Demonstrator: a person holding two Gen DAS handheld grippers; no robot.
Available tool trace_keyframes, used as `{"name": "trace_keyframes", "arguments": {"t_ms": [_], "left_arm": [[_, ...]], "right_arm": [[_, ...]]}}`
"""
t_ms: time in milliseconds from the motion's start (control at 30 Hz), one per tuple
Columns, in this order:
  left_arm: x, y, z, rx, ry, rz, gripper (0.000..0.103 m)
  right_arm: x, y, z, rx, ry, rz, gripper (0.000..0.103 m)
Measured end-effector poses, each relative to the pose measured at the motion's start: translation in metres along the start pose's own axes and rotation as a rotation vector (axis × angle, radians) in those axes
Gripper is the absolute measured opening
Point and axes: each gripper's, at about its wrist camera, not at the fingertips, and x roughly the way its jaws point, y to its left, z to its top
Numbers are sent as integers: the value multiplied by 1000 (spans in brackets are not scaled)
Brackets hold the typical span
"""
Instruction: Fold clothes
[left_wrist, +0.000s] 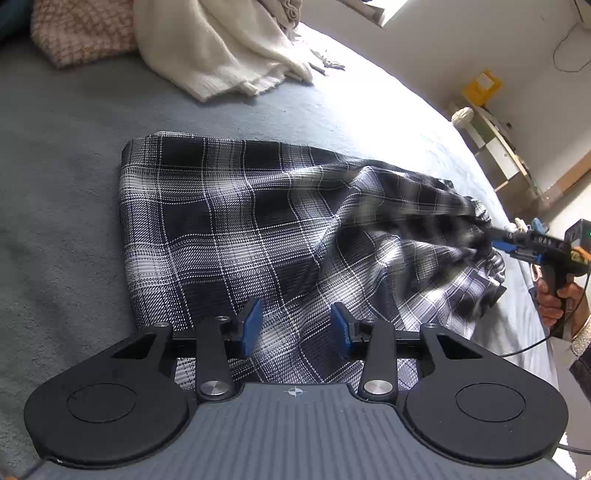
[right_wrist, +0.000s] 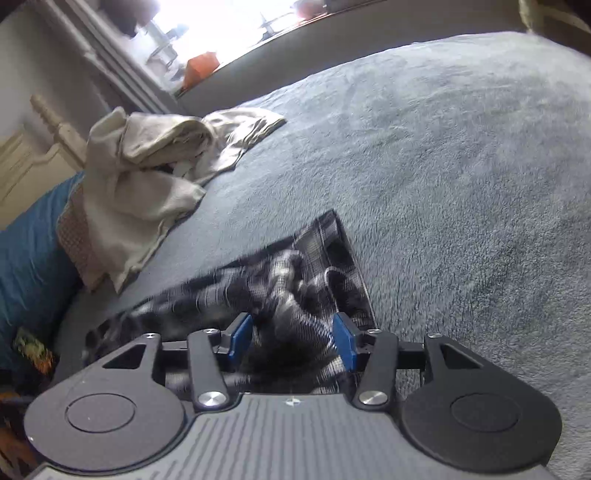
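Over on the left, a cream knitted throw (left_wrist: 221, 48) lies heaped at the far side of the grey-blue bedcover (left_wrist: 66, 177), with a pinkish woven cushion (left_wrist: 81, 29) beside it. Nearer, the left gripper (left_wrist: 295, 328) hovers over the near edge of the plaid garment (left_wrist: 229, 221), its blue pads partly apart with flat cloth between them, none of it pinched. The garment is spread across the middle of the bed, smooth at its left half and rucked up toward the right (that end is blurred). There the right gripper (right_wrist: 293, 338) stands at the bunched end, its jaws parted with crumpled plaid between the pads, not clamped. A hand (left_wrist: 557, 299) grips its handle at the bed's right edge.
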Motion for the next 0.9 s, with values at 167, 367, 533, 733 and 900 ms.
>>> {"name": "trace_keyframes", "arguments": {"t_ms": [167,367,533,733,900], "left_arm": [[-2,-1,-1,-9,-4,3,40],[-6,6,2,-26,-5,-1,40],[-2,8,4,-42,-1,0,40],[2,3,3,-28,3,13,40],[4,4,3,-30,2,11,40]], "right_arm": [[9,20,-6,-156,35,-119,11],[-37,17,-5,-46,-15,-44,2],[-18,-14,-22,33,52,-124,3],[-19,-16,-7,47,6,-108,35],[-22,-10,10,11,-53,-52,61]]}}
